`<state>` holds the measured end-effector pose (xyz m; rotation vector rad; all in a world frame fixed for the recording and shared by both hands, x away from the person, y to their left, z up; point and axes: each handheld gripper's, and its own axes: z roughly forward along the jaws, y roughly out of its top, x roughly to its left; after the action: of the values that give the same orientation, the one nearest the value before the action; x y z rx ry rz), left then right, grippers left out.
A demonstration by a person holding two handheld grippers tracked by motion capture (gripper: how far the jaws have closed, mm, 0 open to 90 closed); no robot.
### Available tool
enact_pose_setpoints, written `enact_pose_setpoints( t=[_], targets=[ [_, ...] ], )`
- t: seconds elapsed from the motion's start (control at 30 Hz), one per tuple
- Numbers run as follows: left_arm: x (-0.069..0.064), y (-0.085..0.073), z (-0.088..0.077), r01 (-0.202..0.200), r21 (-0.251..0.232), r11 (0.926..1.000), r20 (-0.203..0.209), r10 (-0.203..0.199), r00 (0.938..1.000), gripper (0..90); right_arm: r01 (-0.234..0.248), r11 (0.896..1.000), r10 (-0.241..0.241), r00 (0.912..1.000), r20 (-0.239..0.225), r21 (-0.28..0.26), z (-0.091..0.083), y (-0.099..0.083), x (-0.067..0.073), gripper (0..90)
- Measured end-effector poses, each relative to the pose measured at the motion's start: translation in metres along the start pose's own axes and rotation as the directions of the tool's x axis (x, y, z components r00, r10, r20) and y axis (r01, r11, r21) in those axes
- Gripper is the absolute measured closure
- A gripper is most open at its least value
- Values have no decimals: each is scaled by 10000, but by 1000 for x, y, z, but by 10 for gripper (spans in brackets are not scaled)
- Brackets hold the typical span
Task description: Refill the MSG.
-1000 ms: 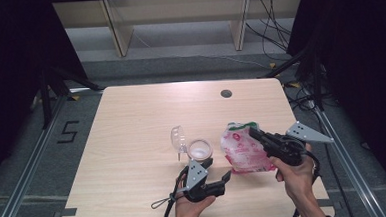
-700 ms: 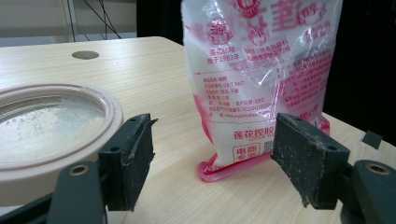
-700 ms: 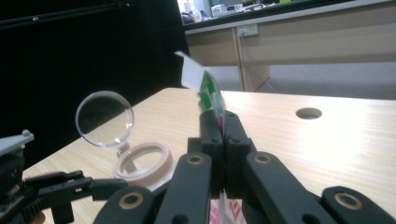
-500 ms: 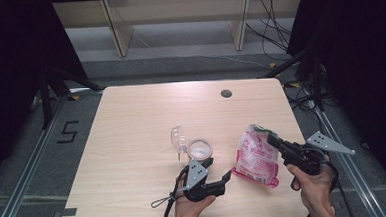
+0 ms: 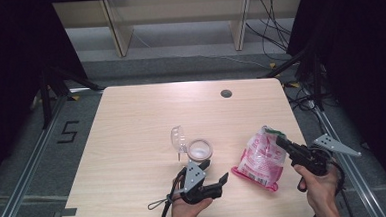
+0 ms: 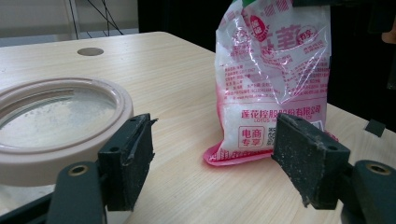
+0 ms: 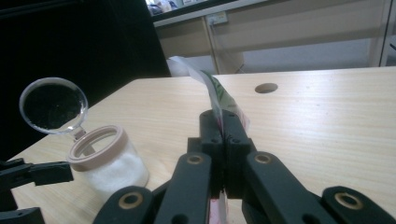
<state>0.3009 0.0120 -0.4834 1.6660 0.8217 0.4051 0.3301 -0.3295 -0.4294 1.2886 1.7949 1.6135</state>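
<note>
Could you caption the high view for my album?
Right claw pinches a pink bag upright beside an open jar; left claw waits open.

Pale wood-grain rectangular table top (image 5: 132, 141), round dark cable hole (image 5: 226, 93) near far edge, at about 1 o'clock from table centre. Grey floor beyond, light wooden shelf legs (image 5: 119, 32) at 12 o'clock. Loose black cables (image 5: 271, 19) on floor at 1–2 o'clock. Black stand legs (image 5: 54, 80) at 10 o'clock off table's left corner. Black digit "5" marking (image 5: 68, 131) on floor at 9 o'clock. Metal rail (image 5: 19, 182) running along left side, another along right (image 5: 357, 170).
</note>
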Motion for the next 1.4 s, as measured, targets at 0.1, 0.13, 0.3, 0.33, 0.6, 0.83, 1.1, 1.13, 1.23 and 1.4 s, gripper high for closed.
enact_pose_setpoints(
  t=[0.1, 0.13, 0.3, 0.33, 0.6, 0.83, 1.1, 1.13, 1.23, 1.4],
  targets=[
    [4, 0, -3, 2, -54, 10000, 46, -2, 10000, 290, -60, 10000, 60, 10000, -1, 19, 0, -2, -3, 900],
    [4, 1, -4, 48, 11, 10000, -53, -48, 10000, 289, -140, 9998, 140, 9999, -39, -102, 1, -2, -3, 900],
    [9, 1, -7, 87, -141, 9999, -62, -88, 9999, 287, -54, 10000, 55, 9998, 204, -18, 1, -4, -9, 900],
    [11, 1, -9, -109, -93, 9999, 3, 109, 9999, 287, -122, 9998, 116, 9993, 347, 162, -1, -4, -9, 900],
    [14, 2, -14, -253, 69, 9997, -155, 254, 9996, 288, -136, 9993, 120, 9989, 453, 355, 0, -9, -17, 899],
    [18, 3, -17, -235, 29, 9997, -224, 235, 9995, 288, -436, 9976, 388, 9955, 867, 546, 2, -16, -26, 897],
    [21, 4, -19, -252, -53, 9997, -273, 250, 9993, 294, -397, 9961, 313, 9939, 1057, 782, 4, -22, -33, 887],
    [21, 4, -19, -190, -68, 9998, -299, 188, 9994, 294, -541, 9959, 458, 9927, 1118, 724, 4, -22, -32, 885],
    [22, 4, -20, -160, -62, 9999, -316, 158, 9994, 293, -582, 9956, 484, 9905, 1283, 739, 4, -23, -33, 876],
    [25, 3, -20, -130, -93, 9999, -324, 127, 9994, 293, -391, 9963, 279, 9897, 1404, 772, 3, -26, -37, 862]
  ],
)
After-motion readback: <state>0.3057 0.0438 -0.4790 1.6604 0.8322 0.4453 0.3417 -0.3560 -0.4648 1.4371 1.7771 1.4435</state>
